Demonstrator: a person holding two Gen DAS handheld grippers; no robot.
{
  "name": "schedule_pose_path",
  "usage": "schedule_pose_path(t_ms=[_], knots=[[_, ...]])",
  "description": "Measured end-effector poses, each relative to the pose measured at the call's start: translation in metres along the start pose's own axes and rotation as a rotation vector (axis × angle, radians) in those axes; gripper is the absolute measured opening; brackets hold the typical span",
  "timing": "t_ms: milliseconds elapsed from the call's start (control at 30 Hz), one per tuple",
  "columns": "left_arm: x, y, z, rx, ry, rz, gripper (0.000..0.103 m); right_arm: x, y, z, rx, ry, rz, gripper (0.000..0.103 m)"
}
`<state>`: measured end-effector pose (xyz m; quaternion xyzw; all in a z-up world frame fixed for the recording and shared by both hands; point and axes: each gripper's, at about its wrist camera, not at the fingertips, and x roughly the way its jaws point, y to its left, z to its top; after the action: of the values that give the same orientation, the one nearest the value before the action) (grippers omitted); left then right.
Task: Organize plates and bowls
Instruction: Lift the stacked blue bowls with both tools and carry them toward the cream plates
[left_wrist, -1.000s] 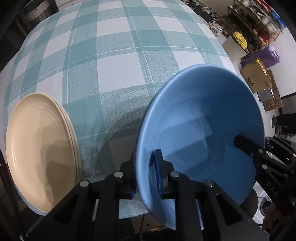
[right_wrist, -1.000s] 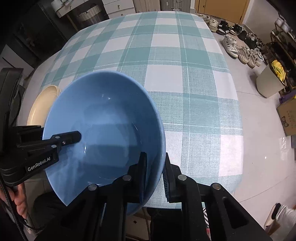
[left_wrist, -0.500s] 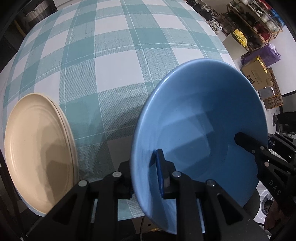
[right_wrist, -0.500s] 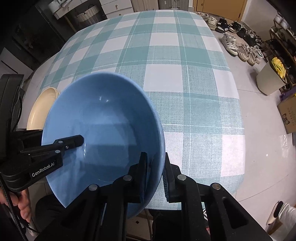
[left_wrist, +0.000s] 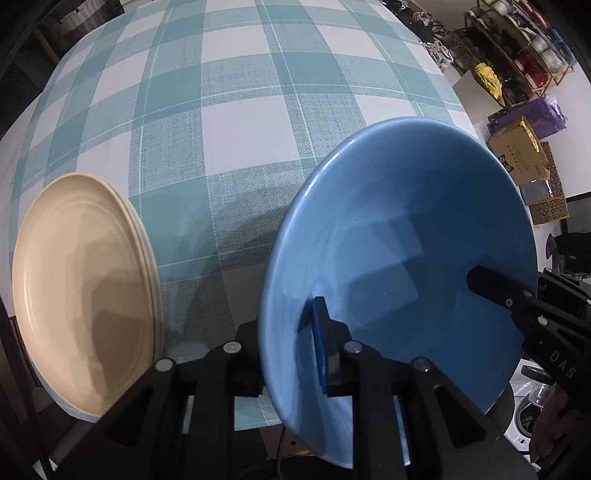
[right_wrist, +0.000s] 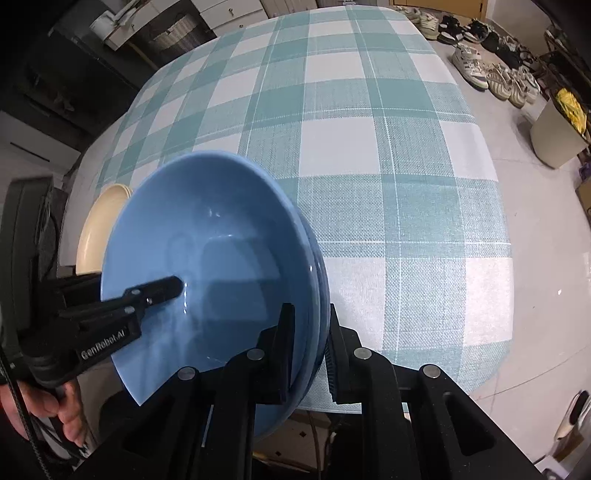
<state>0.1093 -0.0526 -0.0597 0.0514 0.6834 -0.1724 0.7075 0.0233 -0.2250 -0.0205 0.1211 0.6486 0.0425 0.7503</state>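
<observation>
Black hand-held gripper (right_wrist: 308, 354), silver screws, white "GenRobot.AI" lettering

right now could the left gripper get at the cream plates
Probably not yet: the left gripper is shut on the blue bowl's rim. The cream plates lie beside it on the table, nothing between.

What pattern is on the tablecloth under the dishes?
A teal-and-white check; the tablecloth shows best in the right wrist view.

left gripper (right_wrist: 177, 286) side: "genrobot.ai" in white letters
right gripper (left_wrist: 476, 277) side: "das" in pale letters, the rest cut off
cardboard box (left_wrist: 517, 155): dark print, too small to read
</observation>
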Motion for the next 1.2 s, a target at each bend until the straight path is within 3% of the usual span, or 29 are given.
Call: schedule_pose_path(t_ms=[567, 1200], knots=[[-0.053, 0.033, 0.003, -0.040, -0.045, 0.025, 0.018, -0.033, 0.050, 0.026, -0.039, -0.001, -0.020, 0.013], [-0.101, 0.162, -0.015, -0.239, -0.091, 0.079, 0.018, -0.023, 0.192, 0.069, -0.177, 0.023, 0.023, 0.012]])
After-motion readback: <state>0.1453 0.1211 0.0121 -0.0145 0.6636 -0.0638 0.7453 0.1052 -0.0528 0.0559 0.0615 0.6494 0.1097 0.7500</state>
